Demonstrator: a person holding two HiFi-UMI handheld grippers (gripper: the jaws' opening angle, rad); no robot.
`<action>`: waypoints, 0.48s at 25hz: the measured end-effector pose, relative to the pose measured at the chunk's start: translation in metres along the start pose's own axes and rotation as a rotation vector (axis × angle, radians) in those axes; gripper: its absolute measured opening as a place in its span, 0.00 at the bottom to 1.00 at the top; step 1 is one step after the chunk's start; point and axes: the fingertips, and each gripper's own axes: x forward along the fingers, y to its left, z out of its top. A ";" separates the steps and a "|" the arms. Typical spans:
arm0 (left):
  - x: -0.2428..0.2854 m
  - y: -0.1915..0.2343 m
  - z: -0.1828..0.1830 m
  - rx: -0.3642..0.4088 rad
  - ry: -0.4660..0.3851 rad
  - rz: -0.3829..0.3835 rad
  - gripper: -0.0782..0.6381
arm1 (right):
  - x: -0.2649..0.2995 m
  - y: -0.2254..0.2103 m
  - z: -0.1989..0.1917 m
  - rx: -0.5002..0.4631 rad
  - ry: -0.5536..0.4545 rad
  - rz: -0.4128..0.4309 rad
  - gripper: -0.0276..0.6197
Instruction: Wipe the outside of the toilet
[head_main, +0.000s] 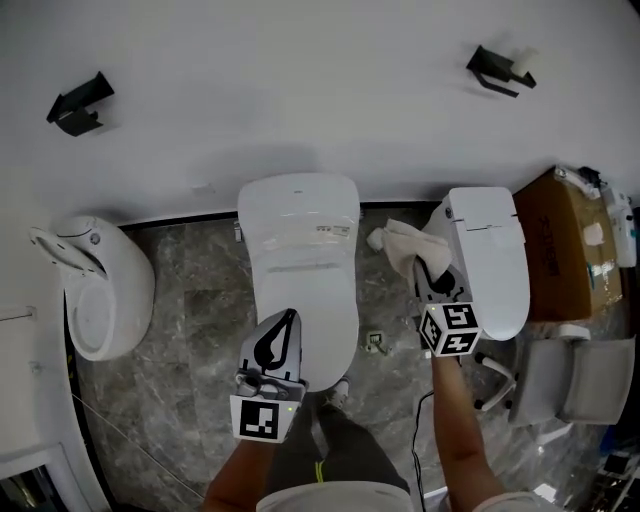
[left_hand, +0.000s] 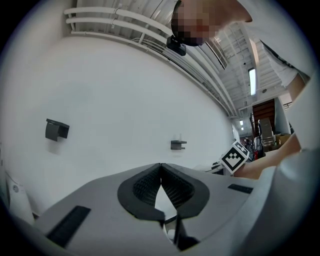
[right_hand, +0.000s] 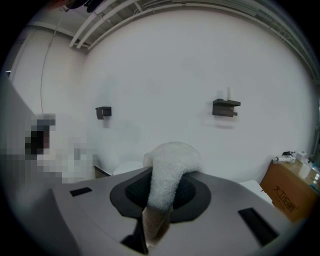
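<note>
Your left gripper (head_main: 289, 320) is closest, at lower centre of the head view, hanging over the front end of the middle toilet (head_main: 300, 240). Its own view shows the two jaws meeting at their tips with nothing between them.

Your right gripper (head_main: 424, 268), right of centre, is clamped on a white cloth (head_main: 400, 240). In the right gripper view the cloth is pinched between the jaws and bulges out past the tips in a soft lump.

The middle toilet's long axis runs up and down the frame. Its back end is against the white wall (head_main: 300, 90) at the top, and its rounded front points down toward you. The right-hand toilet (head_main: 490, 255) lies nearly parallel to it and faces the same way.

The cloth sits in the gap between these two toilets, ahead of the right gripper's tips toward the upper left, at the upper left flank of the right-hand toilet. It is either just beside that flank or touching it — you cannot tell which.

A third, rounder toilet (head_main: 105, 290) stands at the left edge on the grey marbled floor (head_main: 200, 320). A cardboard box (head_main: 560, 250) stands at the right edge.
</note>
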 end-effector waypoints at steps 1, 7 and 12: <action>-0.004 0.000 0.008 0.000 -0.008 0.002 0.13 | -0.006 0.007 0.007 -0.003 -0.006 0.010 0.17; -0.029 -0.008 0.059 0.027 -0.057 0.004 0.13 | -0.040 0.041 0.057 -0.021 -0.058 0.056 0.17; -0.047 -0.009 0.097 0.053 -0.094 0.004 0.13 | -0.059 0.055 0.098 -0.009 -0.115 0.063 0.17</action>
